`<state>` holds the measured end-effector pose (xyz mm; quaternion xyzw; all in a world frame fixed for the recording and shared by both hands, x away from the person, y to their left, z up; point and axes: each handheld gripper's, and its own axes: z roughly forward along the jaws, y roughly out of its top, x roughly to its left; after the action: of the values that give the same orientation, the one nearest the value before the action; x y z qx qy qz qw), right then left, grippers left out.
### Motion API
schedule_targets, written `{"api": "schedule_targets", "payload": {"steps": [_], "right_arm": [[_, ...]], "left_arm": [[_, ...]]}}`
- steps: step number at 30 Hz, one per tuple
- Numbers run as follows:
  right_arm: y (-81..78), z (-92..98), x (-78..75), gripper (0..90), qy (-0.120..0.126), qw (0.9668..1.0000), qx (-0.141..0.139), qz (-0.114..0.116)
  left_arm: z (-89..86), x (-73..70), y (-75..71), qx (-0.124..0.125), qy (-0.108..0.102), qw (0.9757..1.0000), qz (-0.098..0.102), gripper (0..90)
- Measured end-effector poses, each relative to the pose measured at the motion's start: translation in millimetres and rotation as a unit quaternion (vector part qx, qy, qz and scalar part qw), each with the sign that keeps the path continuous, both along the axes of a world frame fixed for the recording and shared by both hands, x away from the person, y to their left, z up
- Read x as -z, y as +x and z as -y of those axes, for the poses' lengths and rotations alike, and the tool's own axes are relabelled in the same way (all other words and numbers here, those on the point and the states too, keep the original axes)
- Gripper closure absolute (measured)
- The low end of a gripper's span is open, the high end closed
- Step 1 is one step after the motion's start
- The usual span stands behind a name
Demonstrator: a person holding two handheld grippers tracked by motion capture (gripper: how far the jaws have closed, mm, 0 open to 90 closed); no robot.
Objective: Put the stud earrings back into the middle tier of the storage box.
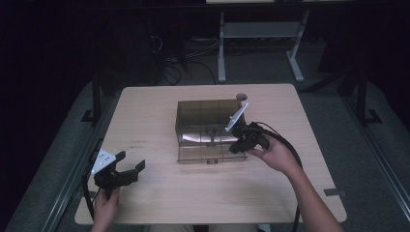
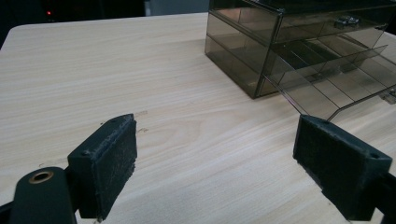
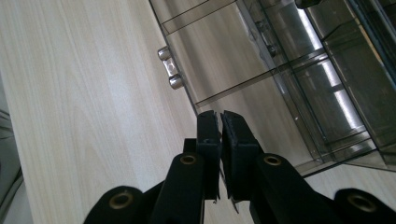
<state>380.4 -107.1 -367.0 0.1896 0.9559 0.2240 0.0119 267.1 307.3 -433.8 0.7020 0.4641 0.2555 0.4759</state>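
Observation:
A smoky see-through drawer cabinet (image 1: 208, 113) stands at the table's middle. Its bottom drawer (image 1: 208, 152) is pulled out toward me, and a small metal handle (image 3: 169, 67) sits on its front wall. My right gripper (image 1: 235, 147) is at the drawer's front right corner. In the right gripper view its jaws (image 3: 219, 123) are pressed together, with the drawer's thin front wall running in between them. My left gripper (image 1: 130, 160) hovers near the table's front left. Its pads (image 2: 109, 163) are wide apart and hold nothing, and the cabinet (image 2: 261, 51) lies ahead to its right.
The light wooden table (image 1: 159, 101) has bare room to the left of and in front of the cabinet. A round hole (image 1: 240, 96) sits in the tabletop behind the cabinet. Desk legs and cables stand on the dark floor beyond the far edge.

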Motion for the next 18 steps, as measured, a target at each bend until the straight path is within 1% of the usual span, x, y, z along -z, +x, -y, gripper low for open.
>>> {"api": "schedule_targets", "payload": {"steps": [4,18], "right_arm": [[3.9,-1.5,0.6,85.4,0.001,1.0,0.003,-0.003],[19.2,-2.8,12.7,85.3,-0.006,0.9997,0.018,-0.015]], "left_arm": [[-0.4,0.1,-0.2,0.0,0.0,1.0,-0.001,13.1],[-1.3,-0.2,-0.9,-0.001,0.001,1.0,-0.001,13.0]]}}
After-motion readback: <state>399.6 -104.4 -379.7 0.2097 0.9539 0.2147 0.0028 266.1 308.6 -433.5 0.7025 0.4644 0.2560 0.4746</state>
